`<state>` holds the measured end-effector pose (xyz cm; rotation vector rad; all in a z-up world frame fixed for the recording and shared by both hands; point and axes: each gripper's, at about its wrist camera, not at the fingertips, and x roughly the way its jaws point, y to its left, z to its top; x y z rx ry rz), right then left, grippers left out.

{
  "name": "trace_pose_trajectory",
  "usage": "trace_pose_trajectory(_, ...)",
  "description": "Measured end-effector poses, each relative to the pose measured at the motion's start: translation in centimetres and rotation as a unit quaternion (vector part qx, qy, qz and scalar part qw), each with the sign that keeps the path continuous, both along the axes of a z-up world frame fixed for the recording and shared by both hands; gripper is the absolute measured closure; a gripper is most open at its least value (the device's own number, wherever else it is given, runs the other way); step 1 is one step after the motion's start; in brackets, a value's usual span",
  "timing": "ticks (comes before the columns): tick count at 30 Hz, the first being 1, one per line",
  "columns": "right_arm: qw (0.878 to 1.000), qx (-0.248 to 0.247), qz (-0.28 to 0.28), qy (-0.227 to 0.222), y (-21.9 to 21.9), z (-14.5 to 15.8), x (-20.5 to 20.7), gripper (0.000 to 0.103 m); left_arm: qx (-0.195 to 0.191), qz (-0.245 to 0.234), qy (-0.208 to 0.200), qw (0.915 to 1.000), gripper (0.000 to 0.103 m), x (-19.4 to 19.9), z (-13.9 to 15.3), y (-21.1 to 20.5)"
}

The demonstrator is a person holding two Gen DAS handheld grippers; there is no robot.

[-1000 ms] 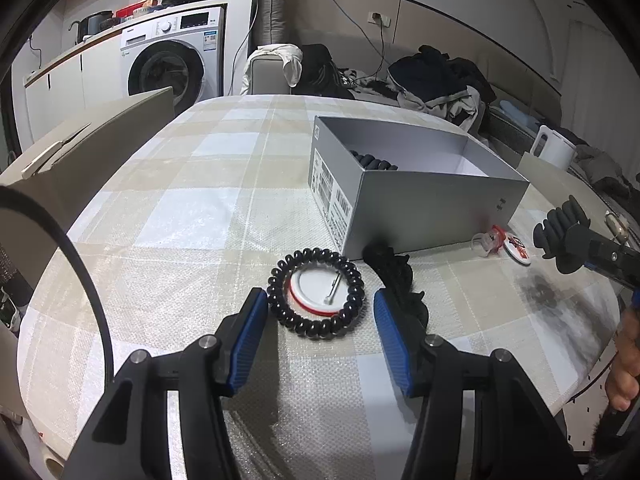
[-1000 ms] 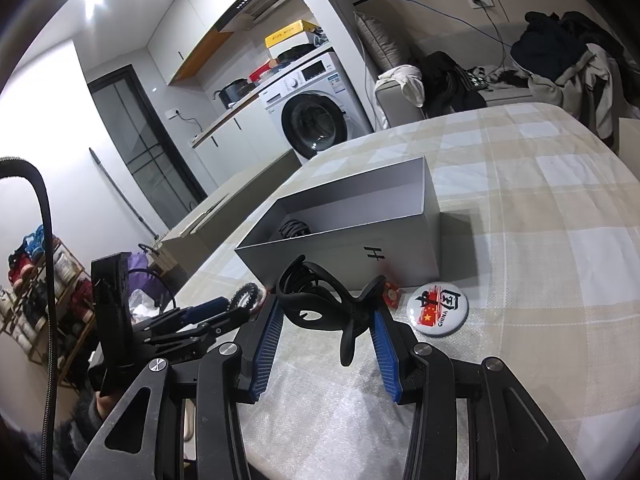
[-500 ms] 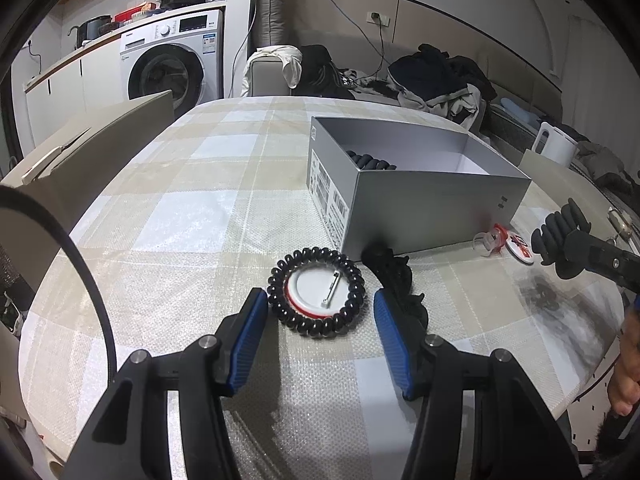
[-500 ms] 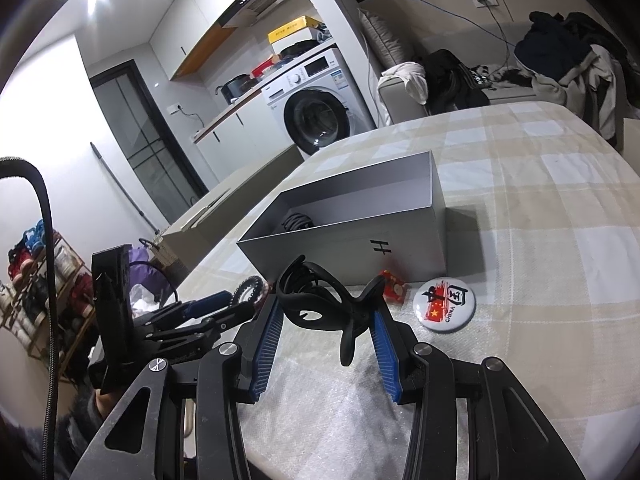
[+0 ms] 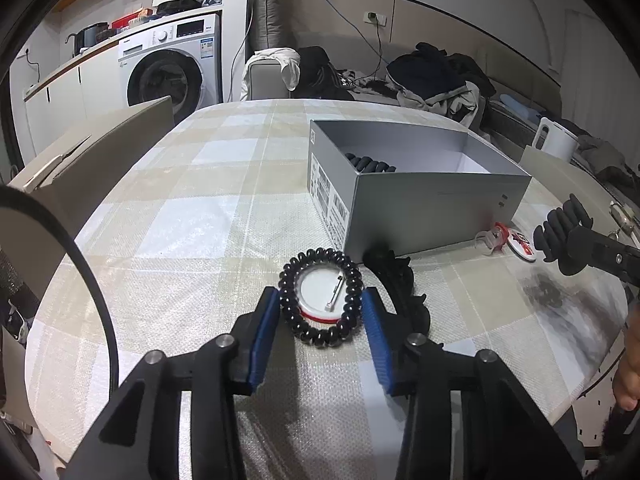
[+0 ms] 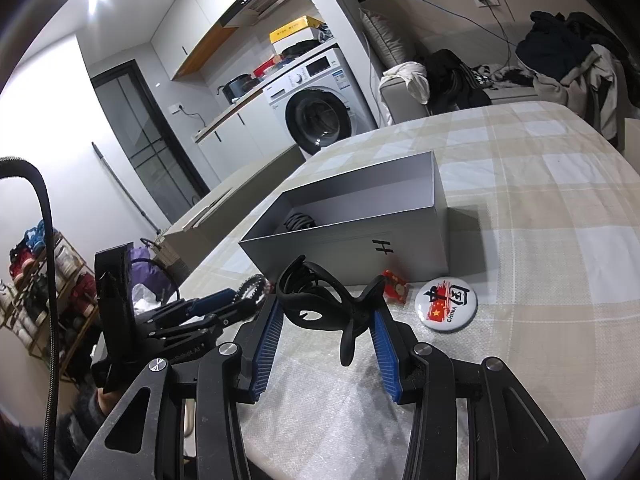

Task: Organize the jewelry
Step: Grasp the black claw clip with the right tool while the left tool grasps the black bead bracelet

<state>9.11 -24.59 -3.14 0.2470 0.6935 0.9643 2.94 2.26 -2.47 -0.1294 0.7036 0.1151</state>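
From the left wrist view, I have the left gripper (image 5: 322,312) low over the table (image 5: 192,232), and the bracelet (image 5: 322,293) lies straight ahead between its blue pads (image 5: 264,336). The jaws are closing, one pad at each side of the bead ring; I cannot tell whether they press it yet. The ring lies flat around a white pin badge (image 5: 323,290) turned face down, clasp up, so it has no long axis to line up with; the pinch goes across its width. A black clip (image 5: 400,280) lies just right of it, against the corner of the grey box (image 5: 436,208). The box holds one dark beaded piece at its near-left end. The label on the box's end wall carries barcodes and small print I cannot read. The left gripper is plainly the nearer one to the bracelet.

From the right wrist view, the right gripper (image 6: 325,320) is clamped on a black claw clip (image 6: 320,304), held above the table short of the box. The box's side shows a mark like an "H". A round badge (image 6: 446,304) beside it reads "CHINA", with Chinese characters and a red flag motif. A small red item (image 6: 394,291) sits against the box.
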Motion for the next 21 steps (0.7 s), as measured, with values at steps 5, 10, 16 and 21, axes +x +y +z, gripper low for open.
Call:
trace_pose_trajectory(5,1.000,0.000,0.001,-0.001,-0.01,0.06,0.04,0.060,-0.001,-0.003,-0.006,1.0000,0.071,-0.34,0.21,-0.37)
trace_pose_trajectory(10,1.000,0.000,0.000,-0.001,-0.02,0.06,0.22,0.060,0.001,-0.001,-0.014,0.9999,0.071,-0.44,0.46,-0.47)
trace_pose_trajectory(16,1.000,0.000,0.001,-0.001,-0.23,0.05,0.15,0.060,-0.002,0.003,-0.022,0.9998,0.071,-0.51,0.68,-0.24)
trace_pose_trajectory(21,1.000,0.000,0.000,-0.001,-0.31,0.02,0.16,0.060,-0.002,0.004,-0.020,0.9998,0.071,-0.39,0.61,-0.20)
